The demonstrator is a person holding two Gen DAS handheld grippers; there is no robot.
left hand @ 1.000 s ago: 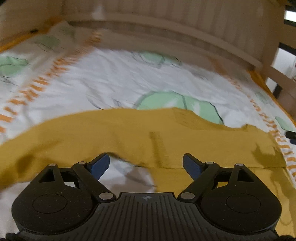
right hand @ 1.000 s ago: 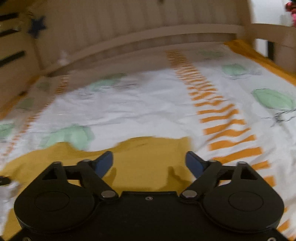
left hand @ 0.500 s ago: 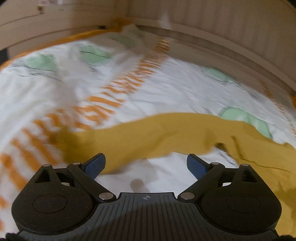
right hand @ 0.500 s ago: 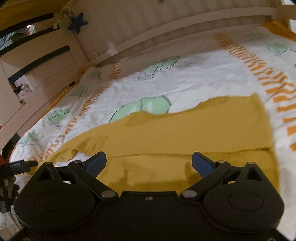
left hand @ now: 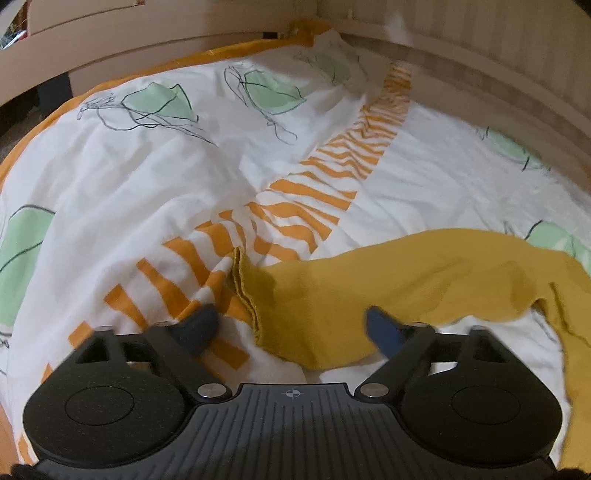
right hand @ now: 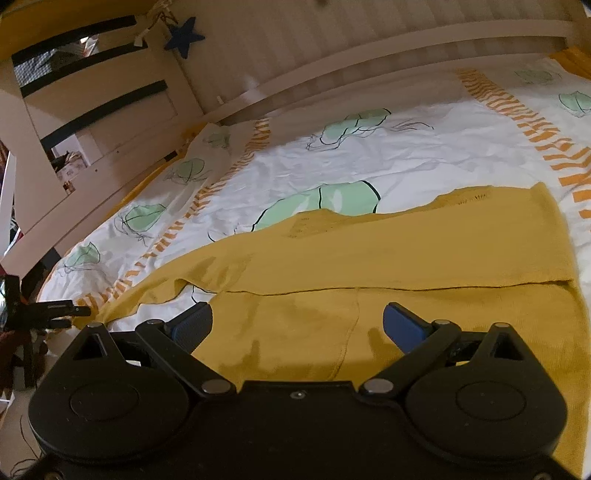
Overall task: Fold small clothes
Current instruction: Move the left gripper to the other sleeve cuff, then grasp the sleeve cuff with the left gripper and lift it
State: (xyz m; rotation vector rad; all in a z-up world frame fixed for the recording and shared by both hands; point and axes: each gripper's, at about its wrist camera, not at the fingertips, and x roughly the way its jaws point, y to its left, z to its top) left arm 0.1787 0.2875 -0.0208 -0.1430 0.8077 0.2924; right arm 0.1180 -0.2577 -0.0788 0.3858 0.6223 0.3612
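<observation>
A mustard-yellow garment [right hand: 424, 251] lies spread on a bed, over a white duvet [left hand: 147, 177] printed with green leaves and bands of orange stripes. In the right wrist view the garment's body lies flat with a fold line running across it; one long sleeve [left hand: 388, 273] trails off toward the left gripper.

The left gripper [left hand: 291, 328] hangs over the cuff end of that sleeve. Its jaws are closing, with the ribbed cuff [left hand: 245, 291] and the sleeve cloth lying between the two blue fingertips [left hand: 384, 330]. The pads do not press on the cloth; the left tip is over an orange stripe just beside the cuff, the right tip over the sleeve itself. The tips are blurred.

The right gripper [right hand: 297, 325] stands wide open above the garment's near edge, below the fold line. Both its blue pads [right hand: 402, 326] are clear of the cloth, and nothing is held between them.

From the garment, the bed's pale wooden frame [right hand: 332, 55] curves round the far side. A dark blue star [right hand: 184, 35] hangs on the frame, up and to the left of the garment. At the left edge of the right wrist view the tips of the left gripper show by the sleeve end
</observation>
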